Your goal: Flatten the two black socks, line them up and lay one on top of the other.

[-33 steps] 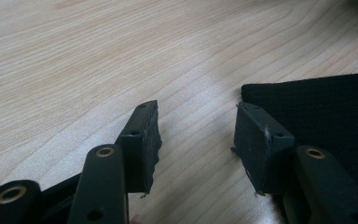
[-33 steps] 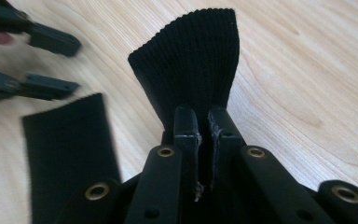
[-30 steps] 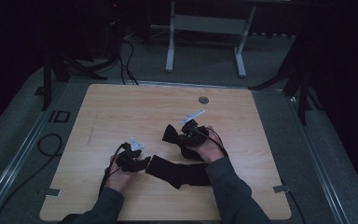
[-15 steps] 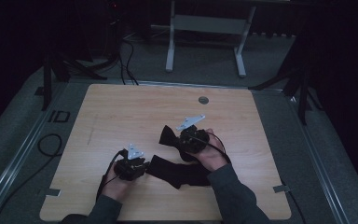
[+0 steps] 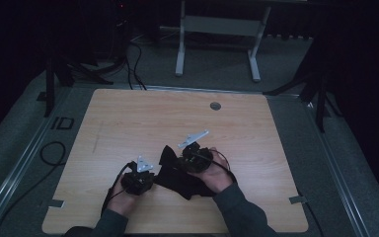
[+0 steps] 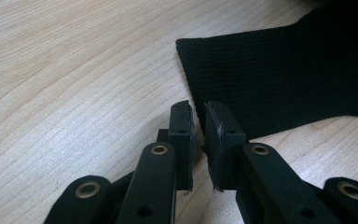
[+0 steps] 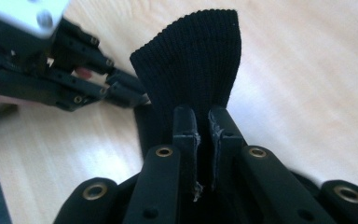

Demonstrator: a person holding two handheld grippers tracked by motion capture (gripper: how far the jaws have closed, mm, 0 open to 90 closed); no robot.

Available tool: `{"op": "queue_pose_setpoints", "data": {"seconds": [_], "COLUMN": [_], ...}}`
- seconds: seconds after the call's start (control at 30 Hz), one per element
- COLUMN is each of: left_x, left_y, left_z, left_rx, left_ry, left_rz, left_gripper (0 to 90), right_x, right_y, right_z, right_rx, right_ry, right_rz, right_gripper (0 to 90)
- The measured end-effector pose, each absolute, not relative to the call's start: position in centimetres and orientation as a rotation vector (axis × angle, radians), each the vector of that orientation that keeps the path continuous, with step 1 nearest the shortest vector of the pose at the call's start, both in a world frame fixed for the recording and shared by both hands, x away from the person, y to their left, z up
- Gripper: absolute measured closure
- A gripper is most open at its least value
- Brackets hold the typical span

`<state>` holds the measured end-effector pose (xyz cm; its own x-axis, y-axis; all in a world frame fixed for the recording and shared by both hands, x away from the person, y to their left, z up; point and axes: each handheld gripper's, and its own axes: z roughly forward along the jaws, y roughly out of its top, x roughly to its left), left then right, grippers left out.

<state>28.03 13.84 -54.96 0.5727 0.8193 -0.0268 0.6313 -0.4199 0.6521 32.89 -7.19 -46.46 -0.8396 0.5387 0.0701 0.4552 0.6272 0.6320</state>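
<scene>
Item: black knit cloth (image 7: 193, 60), centre frame, pinched in right tool (image 7: 203, 123). Left tool (image 6: 199, 123), jaws just closing, nearly shut beside the hem, gripping nothing. Risk: left tool misses the edge.

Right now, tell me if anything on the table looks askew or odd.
The black knit cloth lies crumpled rather than flat. One end stands up, pinched in the right gripper. The left gripper has just been closing at the cloth's edge, with a gap left between its jaws. Nothing looks spilled or damaged.
</scene>
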Motion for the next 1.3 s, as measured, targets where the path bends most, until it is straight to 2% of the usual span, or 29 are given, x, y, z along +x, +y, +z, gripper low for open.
{"op": "queue_pose_setpoints", "data": {"seconds": [0.17, 0.37, 0.67, 1.13, 1.3], "left_x": [28.1, 28.2, 28.1, 28.0, 27.6], "left_y": [13.8, 13.7, 13.6, 13.4, 13.2], "left_z": [-55.1, -55.2, -55.2, -55.2, -54.4], "left_rx": [2.203, 2.214, 2.220, 2.225, 2.169], "left_ry": [1.156, 1.154, 1.151, 1.147, 1.097], "left_rz": [0.398, 0.399, 0.409, 0.430, 0.428], "left_gripper": [81.8, 81.4, 80.9, 80.4, 80.4], "right_x": [32.0, 31.7, 31.5, 31.5, 31.3], "right_y": [-6.0, -5.4, -5.3, -4.5, -4.6], "right_z": [-49.7, -51.3, -50.9, -53.3, -53.5], "right_rx": [0.930, 0.968, 0.978, 1.004, 1.001], "right_ry": [2.756, 2.757, 2.760, 2.805, 2.798], "right_rz": [0.912, 0.855, 0.805, 0.709, 0.716], "right_gripper": [82.8, 82.8, 82.9, 82.8, 82.5]}}
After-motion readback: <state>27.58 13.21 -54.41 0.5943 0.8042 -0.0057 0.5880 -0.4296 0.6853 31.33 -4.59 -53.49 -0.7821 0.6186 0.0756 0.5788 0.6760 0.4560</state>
